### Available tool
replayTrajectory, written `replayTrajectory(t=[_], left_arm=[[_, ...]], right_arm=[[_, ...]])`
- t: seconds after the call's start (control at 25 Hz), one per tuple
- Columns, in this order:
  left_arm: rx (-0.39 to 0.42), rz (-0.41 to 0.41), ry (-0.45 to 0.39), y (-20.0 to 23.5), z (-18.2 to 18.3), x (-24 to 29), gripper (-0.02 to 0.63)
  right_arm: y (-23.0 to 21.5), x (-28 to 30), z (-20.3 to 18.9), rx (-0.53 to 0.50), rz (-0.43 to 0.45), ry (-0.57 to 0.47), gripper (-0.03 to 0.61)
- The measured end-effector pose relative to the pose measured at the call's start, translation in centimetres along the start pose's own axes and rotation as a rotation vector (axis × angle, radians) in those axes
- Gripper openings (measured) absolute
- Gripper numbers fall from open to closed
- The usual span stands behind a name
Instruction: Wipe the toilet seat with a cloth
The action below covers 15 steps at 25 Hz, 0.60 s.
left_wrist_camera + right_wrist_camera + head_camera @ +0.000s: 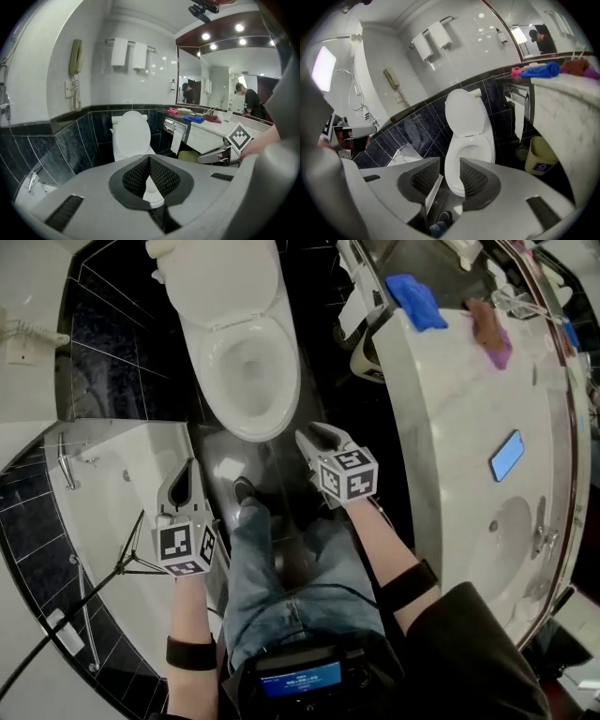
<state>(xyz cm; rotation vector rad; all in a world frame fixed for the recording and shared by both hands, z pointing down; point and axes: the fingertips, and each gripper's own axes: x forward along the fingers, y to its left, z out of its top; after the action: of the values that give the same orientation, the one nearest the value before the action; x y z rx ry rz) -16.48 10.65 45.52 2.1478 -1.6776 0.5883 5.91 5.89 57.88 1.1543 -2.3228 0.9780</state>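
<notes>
The white toilet (246,371) stands ahead of me with its lid up, and its seat (214,381) rings the bowl. A blue cloth (415,298) lies on the marble counter (450,418) at the right; neither gripper holds it. My left gripper (189,468) hangs shut and empty over the bathtub's edge, short of the toilet. My right gripper (316,437) is open with nothing between its fingers, near the front right of the bowl. In the left gripper view the pads (159,176) meet. In the right gripper view the toilet (469,140) shows through the gap of the right gripper (450,176).
A bathtub (103,484) fills the left. The counter holds a pink cloth (492,334), a phone (506,454) and a sink basin (502,540). A yellow bin (539,161) stands between toilet and counter. My leg and shoe (246,491) are on the dark floor.
</notes>
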Motion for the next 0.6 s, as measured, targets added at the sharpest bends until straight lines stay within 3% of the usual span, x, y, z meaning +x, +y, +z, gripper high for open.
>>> replayTrajectory(t=[0.2, 0.4, 0.6], left_arm=[[-0.003, -0.002, 0.024, -0.5, -7.6, 5.1, 0.0], [0.0, -0.007, 0.061, -0.5, -14.2, 9.2, 0.0], [0.015, -0.014, 0.063, -0.6, -18.4, 11.7, 0.0]], right_arm=[[-4.1, 6.2, -7.3, 0.091, -0.022, 0.038, 0.212], [-7.5, 12.3, -13.2, 0.336, 0.002, 0.023, 0.219], [-9.7, 17.1, -16.4, 0.51, 0.056, -0.018, 0.218]])
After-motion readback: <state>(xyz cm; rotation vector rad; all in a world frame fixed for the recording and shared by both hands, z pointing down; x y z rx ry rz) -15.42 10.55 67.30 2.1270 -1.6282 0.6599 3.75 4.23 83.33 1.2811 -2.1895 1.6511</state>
